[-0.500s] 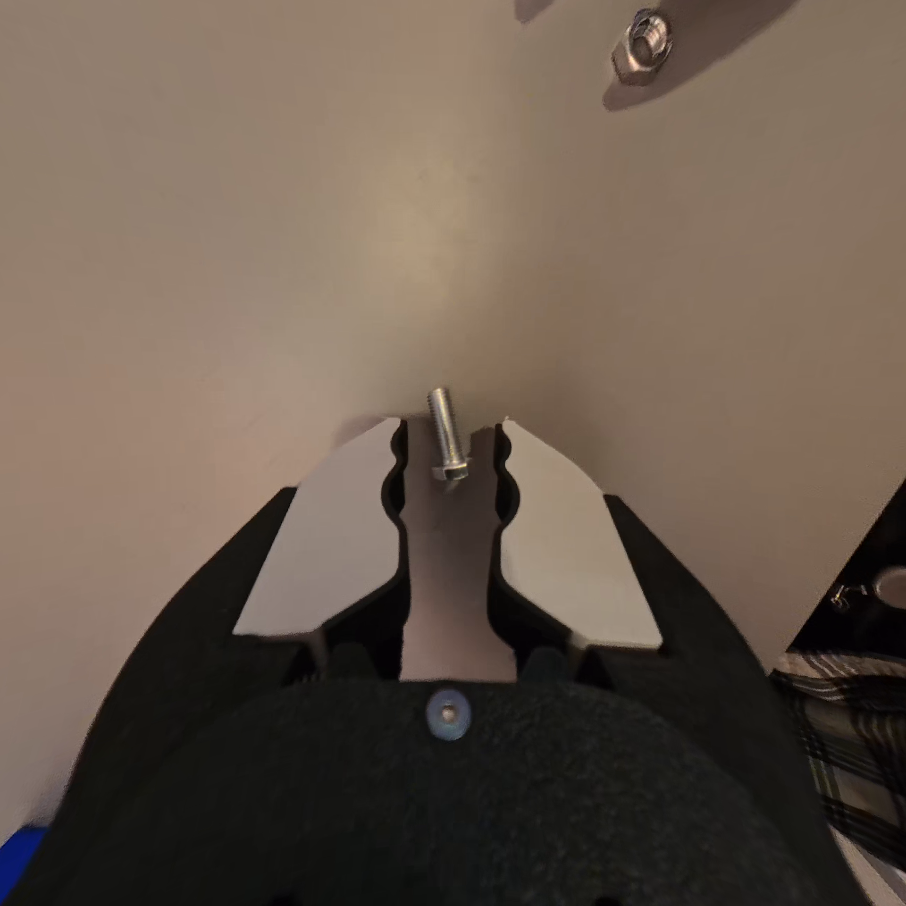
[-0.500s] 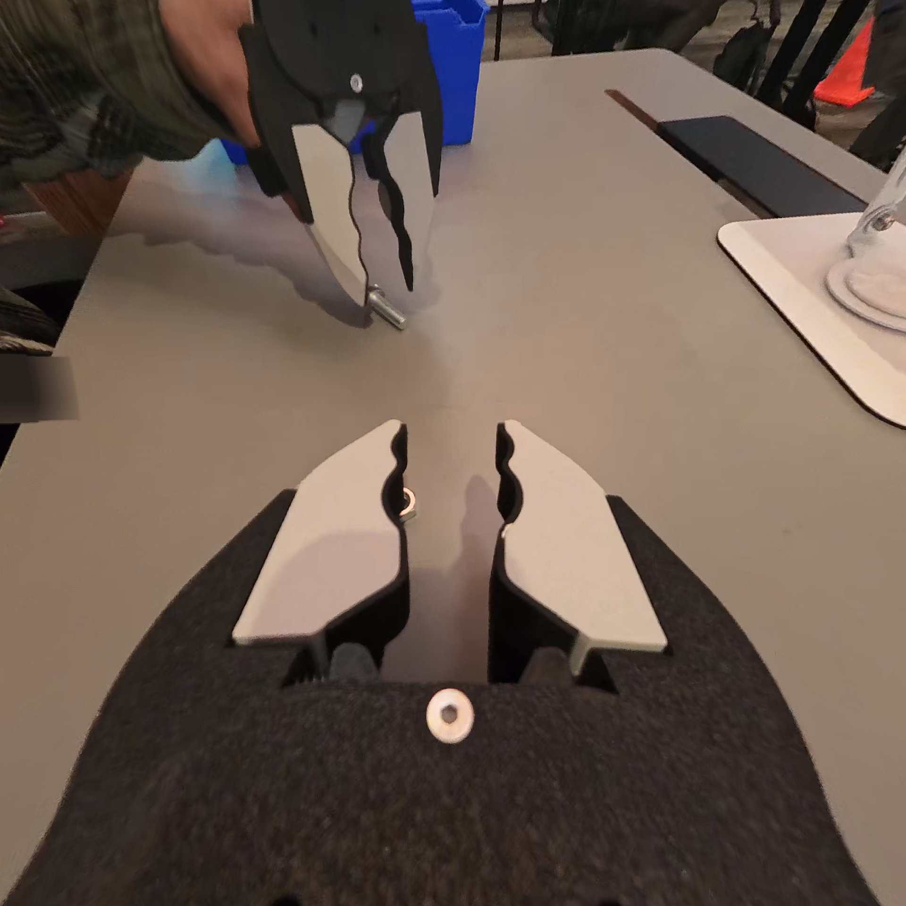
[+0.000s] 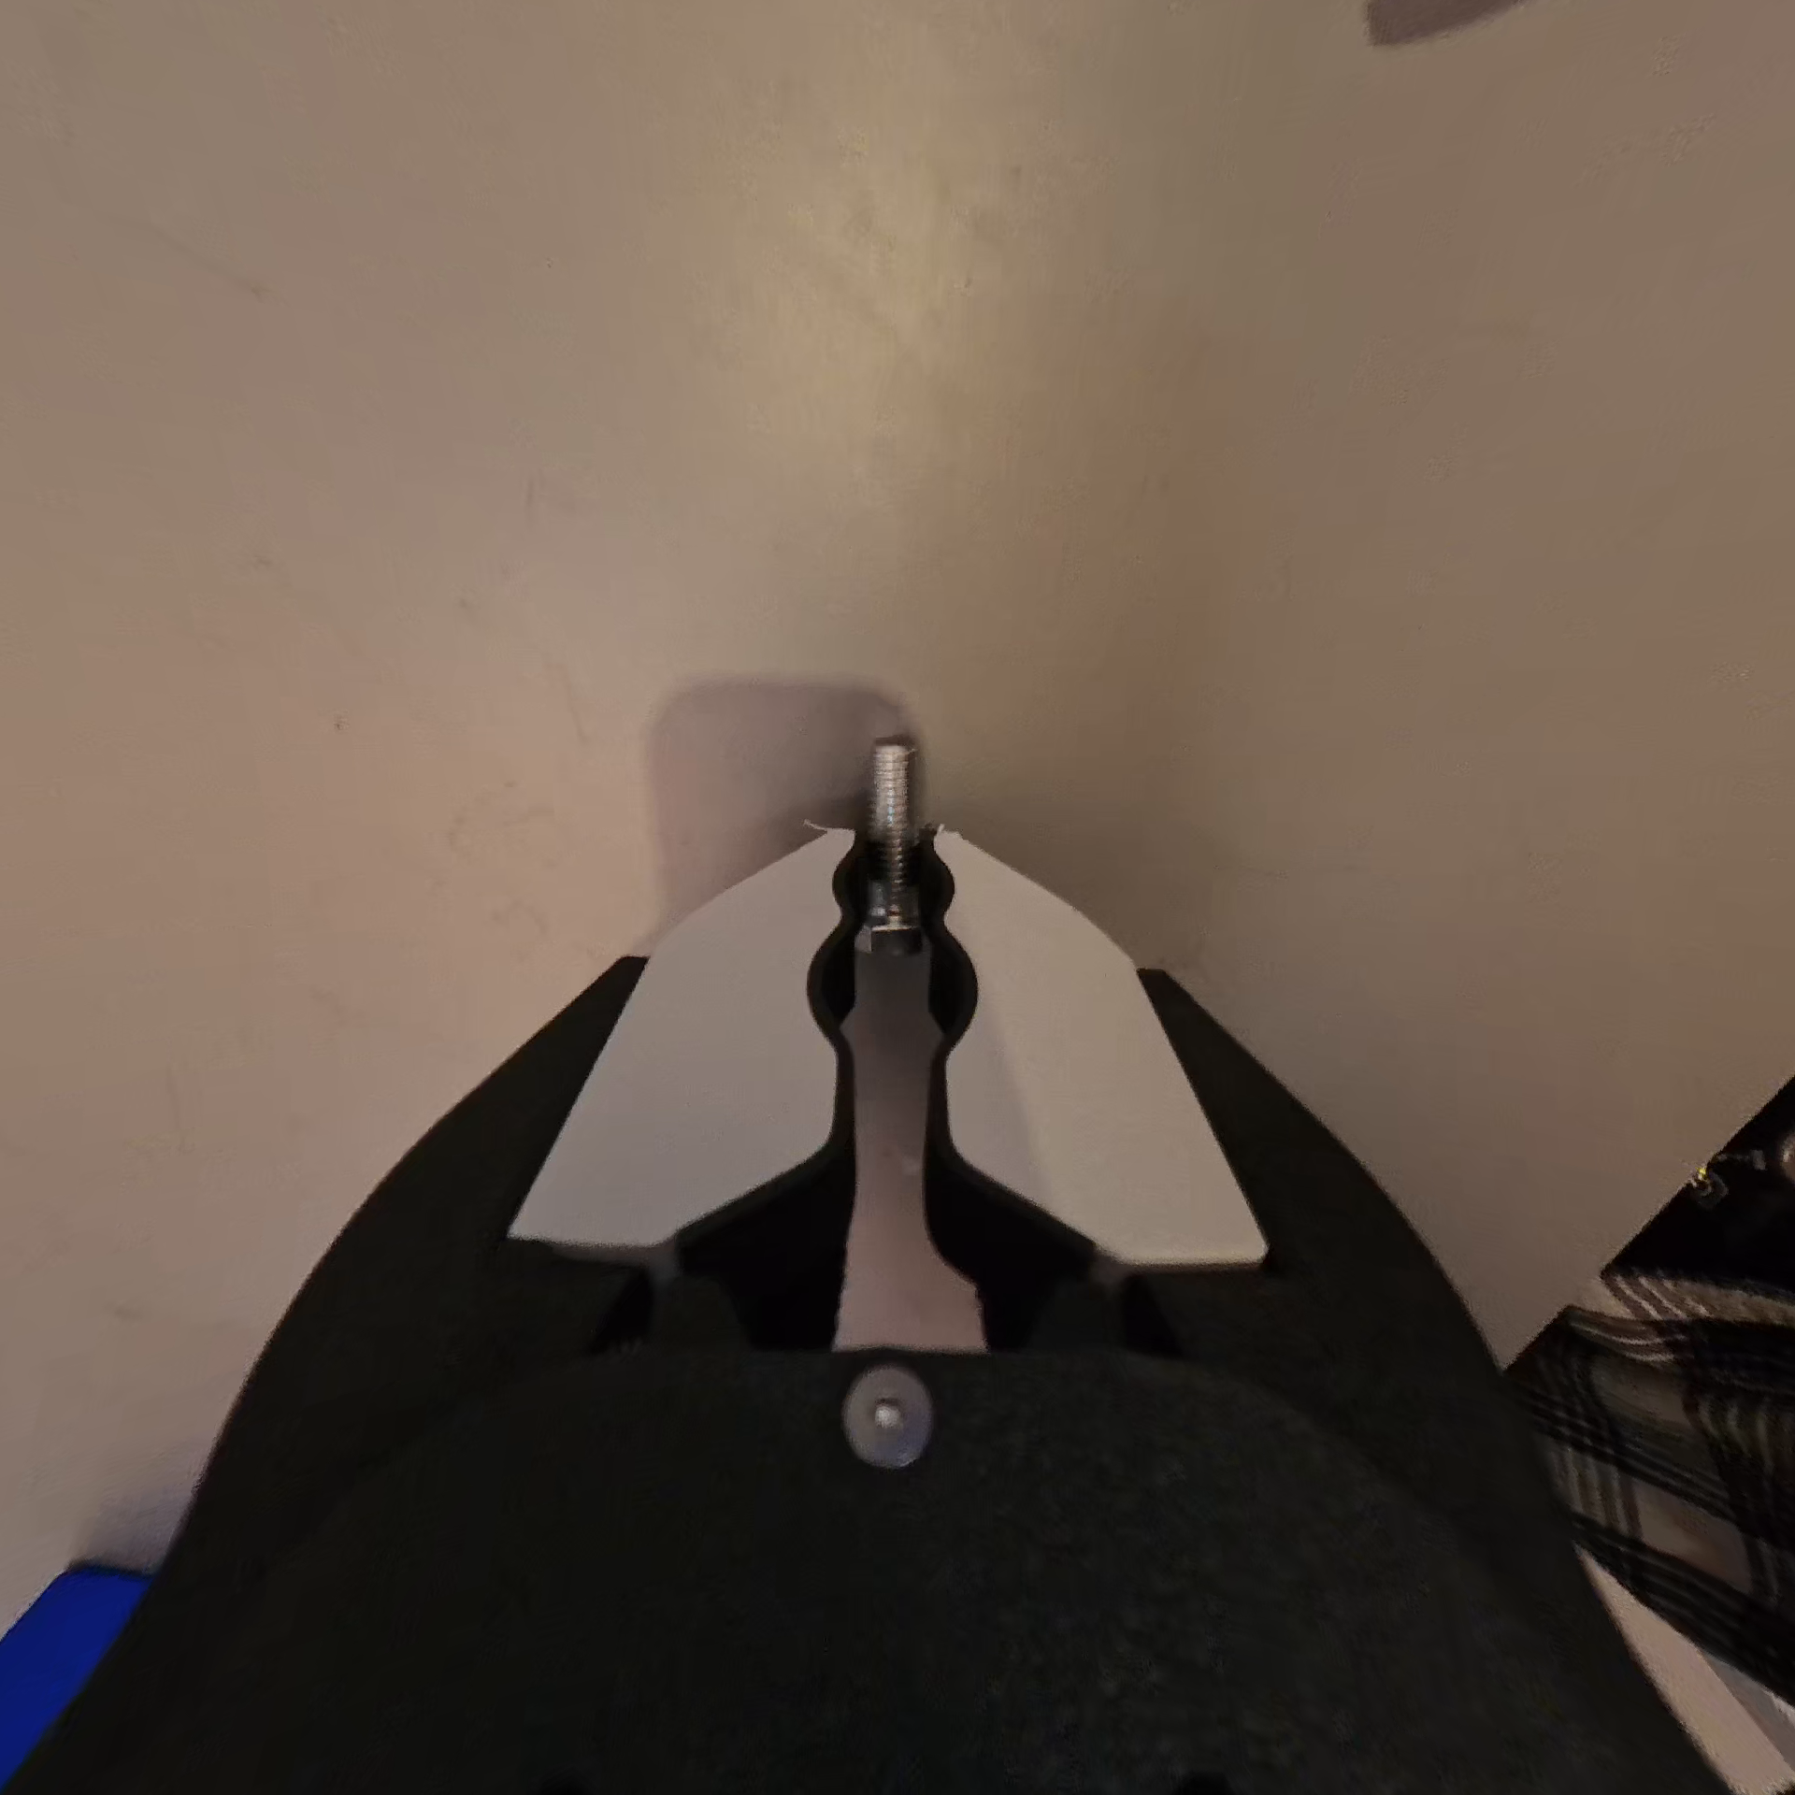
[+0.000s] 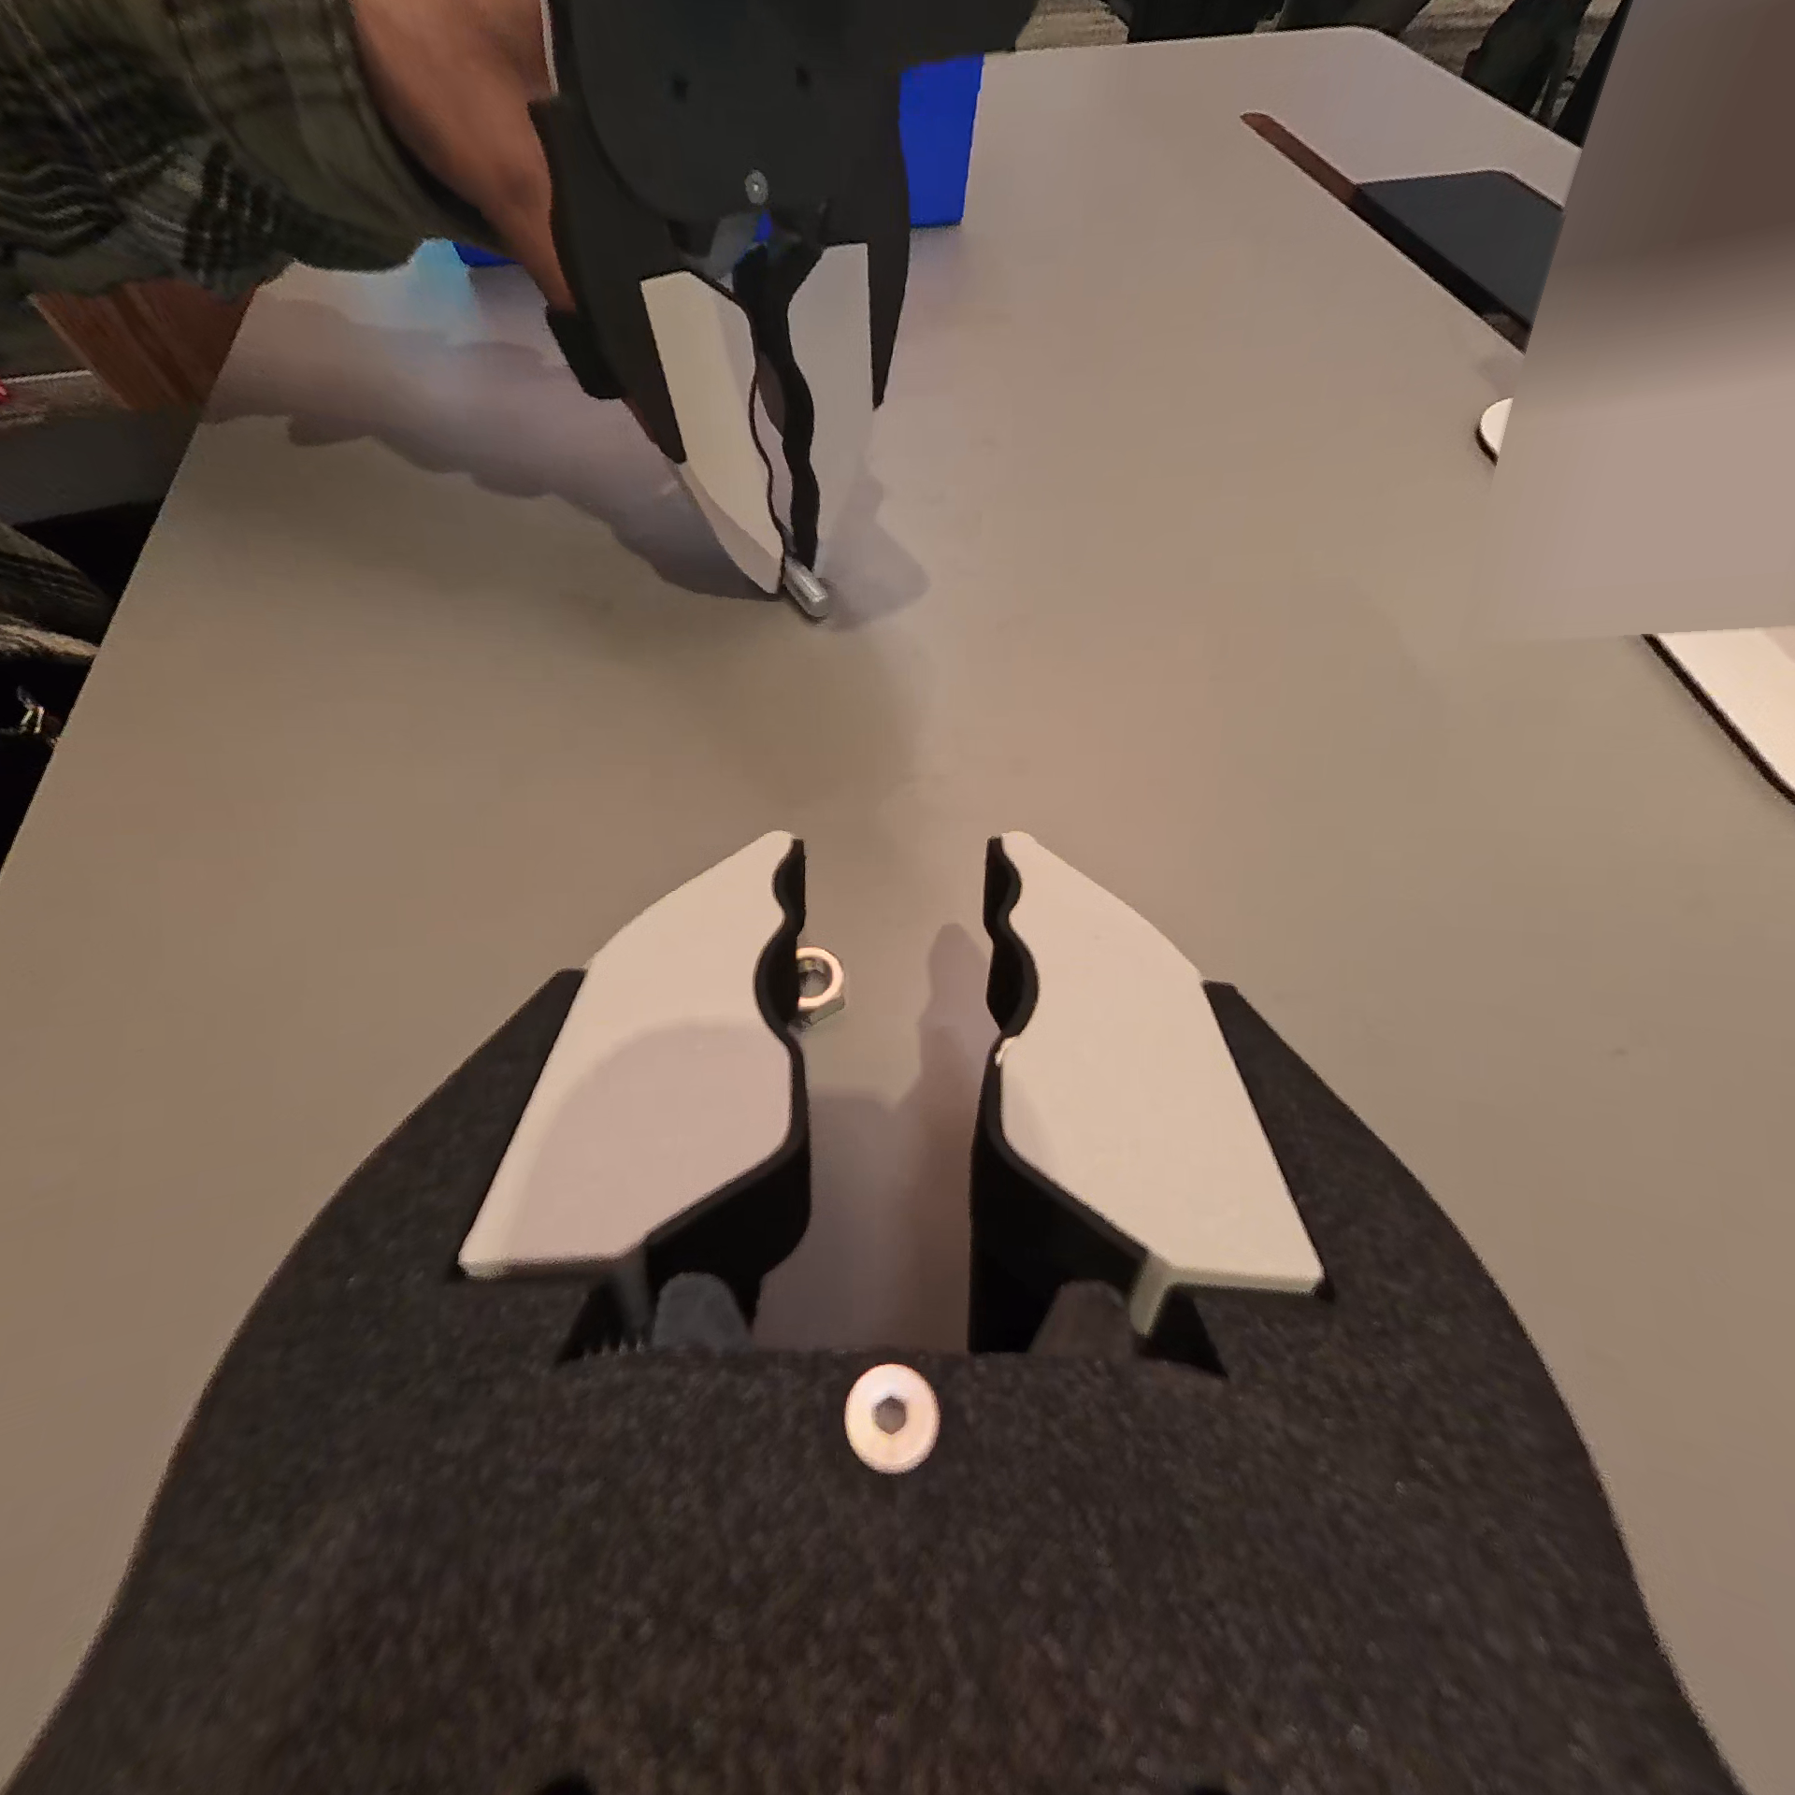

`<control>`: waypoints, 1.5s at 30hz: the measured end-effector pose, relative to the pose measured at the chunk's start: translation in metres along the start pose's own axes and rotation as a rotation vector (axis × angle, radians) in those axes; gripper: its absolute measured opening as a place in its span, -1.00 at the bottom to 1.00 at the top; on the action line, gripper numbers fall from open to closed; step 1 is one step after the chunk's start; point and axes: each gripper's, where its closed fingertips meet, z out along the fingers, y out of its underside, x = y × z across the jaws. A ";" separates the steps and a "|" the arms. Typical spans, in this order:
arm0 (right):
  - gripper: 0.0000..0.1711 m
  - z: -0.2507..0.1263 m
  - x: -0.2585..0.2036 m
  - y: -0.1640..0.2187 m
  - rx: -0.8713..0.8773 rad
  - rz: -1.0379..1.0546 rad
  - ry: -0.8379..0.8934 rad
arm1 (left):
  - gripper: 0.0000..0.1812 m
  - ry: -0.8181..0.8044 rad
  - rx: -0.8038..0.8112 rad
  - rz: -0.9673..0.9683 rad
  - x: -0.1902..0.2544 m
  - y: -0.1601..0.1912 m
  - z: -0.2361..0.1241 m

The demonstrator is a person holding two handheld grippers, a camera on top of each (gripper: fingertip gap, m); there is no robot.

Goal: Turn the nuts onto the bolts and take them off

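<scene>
A silver bolt [image 3: 891, 806] lies between the tips of my left gripper [image 3: 889, 837], which is shut on it; its threaded end sticks out past the tips and its hex head sits between the jaws. The right wrist view shows the same left gripper [image 4: 795, 568] pointing down at the grey table [image 4: 1166, 680] with the bolt [image 4: 806, 589] at its tips. A silver nut [image 4: 819, 987] lies on the table between the fingers of my right gripper [image 4: 894, 855], close against the left finger. The right gripper is open and low over the nut.
A blue bin [image 4: 937, 136] stands at the back of the table behind the left gripper. A person's hand and plaid sleeve [image 4: 175, 146] hold the left gripper. A white tray edge [image 4: 1739, 699] lies at the right, a dark flat panel [image 4: 1457, 223] farther back. The tips of one gripper are about 15 cm away from the tips of the other.
My left gripper has closed from open onto the bolt. The nut has gone out of the left wrist view. My right gripper has stayed open around the nut.
</scene>
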 end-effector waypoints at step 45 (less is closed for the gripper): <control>-0.89 0.057 -0.006 -0.147 0.280 -0.065 -0.357 | -0.59 0.327 1.266 0.103 0.009 -0.085 -0.117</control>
